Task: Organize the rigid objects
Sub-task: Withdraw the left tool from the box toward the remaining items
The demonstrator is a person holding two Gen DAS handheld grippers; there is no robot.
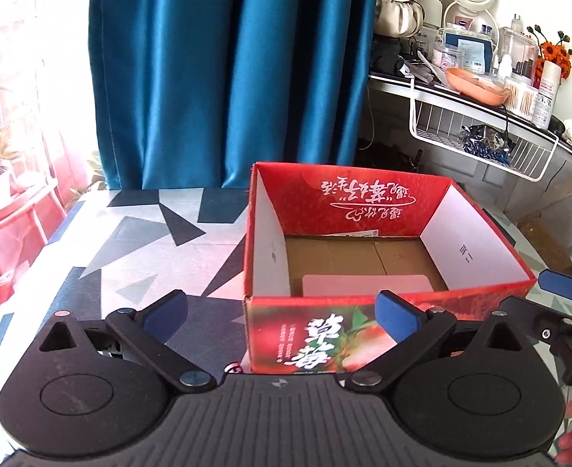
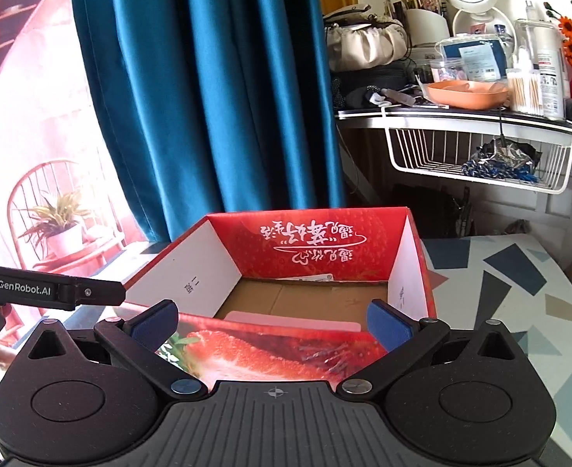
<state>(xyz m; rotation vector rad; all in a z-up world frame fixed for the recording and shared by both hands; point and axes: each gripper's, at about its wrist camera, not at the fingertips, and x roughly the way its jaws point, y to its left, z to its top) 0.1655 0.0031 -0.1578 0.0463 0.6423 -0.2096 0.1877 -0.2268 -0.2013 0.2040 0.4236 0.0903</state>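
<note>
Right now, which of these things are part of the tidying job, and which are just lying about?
Part of the job:
- red strawberry box, open on the patterned table
- flat pink item lying inside the box
- left gripper and right gripper, both open and empty

Just lying about:
- blue curtain
- cluttered shelf
- wire basket
- orange bowl

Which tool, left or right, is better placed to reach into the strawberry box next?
Probably the right tool: it is open and centred on the strawberry box opening. The left tool, also open, sits off its left corner.
</note>
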